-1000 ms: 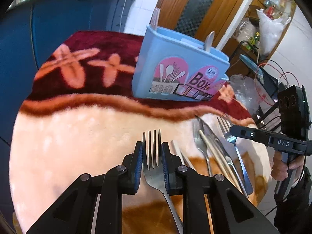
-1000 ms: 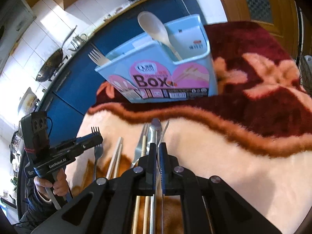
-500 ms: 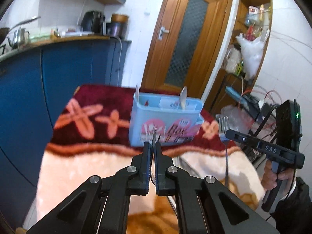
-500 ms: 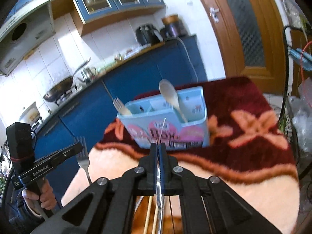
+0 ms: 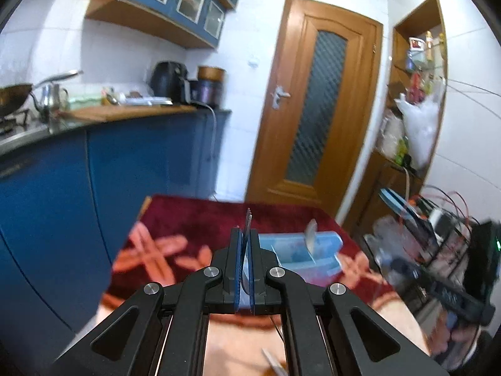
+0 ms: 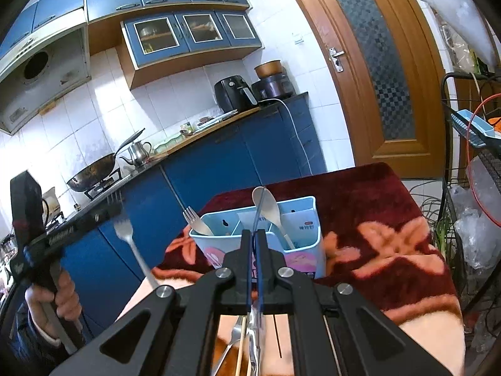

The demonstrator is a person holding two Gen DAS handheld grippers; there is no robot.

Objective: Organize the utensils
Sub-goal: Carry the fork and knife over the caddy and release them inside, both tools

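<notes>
A light blue utensil box (image 6: 260,241) stands on the red part of the blanket, with a fork (image 6: 195,222) and a spoon (image 6: 269,210) upright in it. It also shows in the left wrist view (image 5: 308,258). My left gripper (image 5: 245,244) is shut on a fork (image 5: 248,222), seen edge-on and lifted above the table; that fork also shows from the right wrist (image 6: 131,241). My right gripper (image 6: 253,244) is shut on a thin metal utensil (image 6: 259,210), seen edge-on, held up in front of the box.
More utensils (image 6: 241,344) lie on the cream blanket under my right gripper. Blue kitchen cabinets (image 5: 125,169) run along the left, a wooden door (image 5: 313,112) is behind, and a cluttered rack with wires (image 6: 472,188) stands at the right.
Both grippers have risen well above the table with their utensils and tilted up. The left fork has turned from flat to edge-on. The box now sits lower in both views.
</notes>
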